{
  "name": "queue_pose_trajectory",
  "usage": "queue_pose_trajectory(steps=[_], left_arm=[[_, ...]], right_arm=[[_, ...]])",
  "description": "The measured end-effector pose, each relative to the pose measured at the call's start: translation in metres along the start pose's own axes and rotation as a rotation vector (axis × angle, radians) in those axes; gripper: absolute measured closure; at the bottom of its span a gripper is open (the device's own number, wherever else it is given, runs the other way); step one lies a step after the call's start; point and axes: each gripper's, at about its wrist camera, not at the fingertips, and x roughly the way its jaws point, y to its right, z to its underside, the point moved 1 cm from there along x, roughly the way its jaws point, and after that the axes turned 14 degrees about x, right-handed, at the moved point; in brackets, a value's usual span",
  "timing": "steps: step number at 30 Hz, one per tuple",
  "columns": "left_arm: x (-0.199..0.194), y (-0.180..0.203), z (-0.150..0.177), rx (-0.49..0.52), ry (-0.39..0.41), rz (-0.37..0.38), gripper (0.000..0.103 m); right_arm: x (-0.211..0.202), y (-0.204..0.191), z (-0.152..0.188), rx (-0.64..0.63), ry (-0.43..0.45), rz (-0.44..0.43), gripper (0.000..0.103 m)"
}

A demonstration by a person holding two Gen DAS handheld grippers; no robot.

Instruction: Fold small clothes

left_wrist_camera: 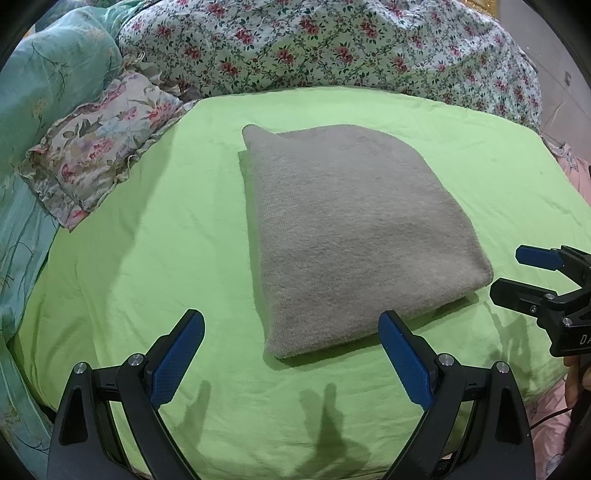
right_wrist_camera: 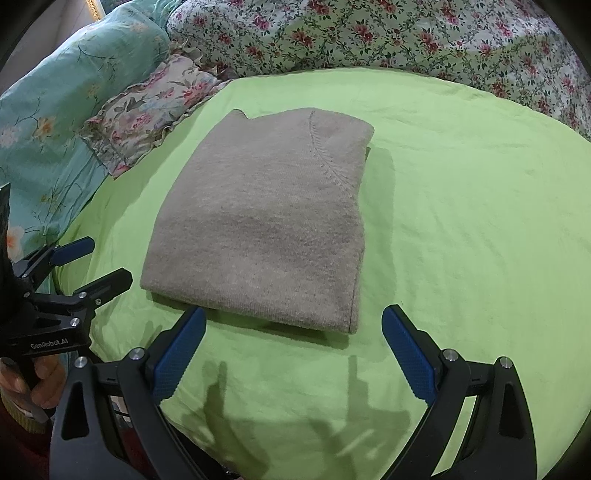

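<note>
A grey knitted sweater [left_wrist_camera: 347,236] [right_wrist_camera: 266,225] lies folded into a neat rectangle on the green sheet [left_wrist_camera: 155,236] [right_wrist_camera: 461,229]. My left gripper [left_wrist_camera: 291,325] hovers open just in front of the sweater's near edge, with nothing between its blue pads. My right gripper [right_wrist_camera: 293,321] is also open and empty, just short of the sweater's near edge. In the left wrist view the right gripper [left_wrist_camera: 513,275] shows at the right edge, open. The left gripper [right_wrist_camera: 101,260] appears at the left of the right wrist view, open, held by a hand [right_wrist_camera: 40,384].
A frilled floral pillow [left_wrist_camera: 99,147] [right_wrist_camera: 147,110] lies at the left of the sheet. A teal quilt [left_wrist_camera: 48,81] [right_wrist_camera: 66,85] is bunched beyond it. A floral duvet [left_wrist_camera: 332,44] [right_wrist_camera: 406,33] is piled along the back.
</note>
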Motion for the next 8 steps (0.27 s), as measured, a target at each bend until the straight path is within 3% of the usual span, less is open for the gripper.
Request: queue_pose_trajectory(steps=[8], left_arm=[[-0.0014,-0.0028,-0.0059,-0.025,0.014,-0.005,0.008]], right_arm=[[0.0037,-0.0066,-0.0058,0.001,0.003,-0.009,0.007]])
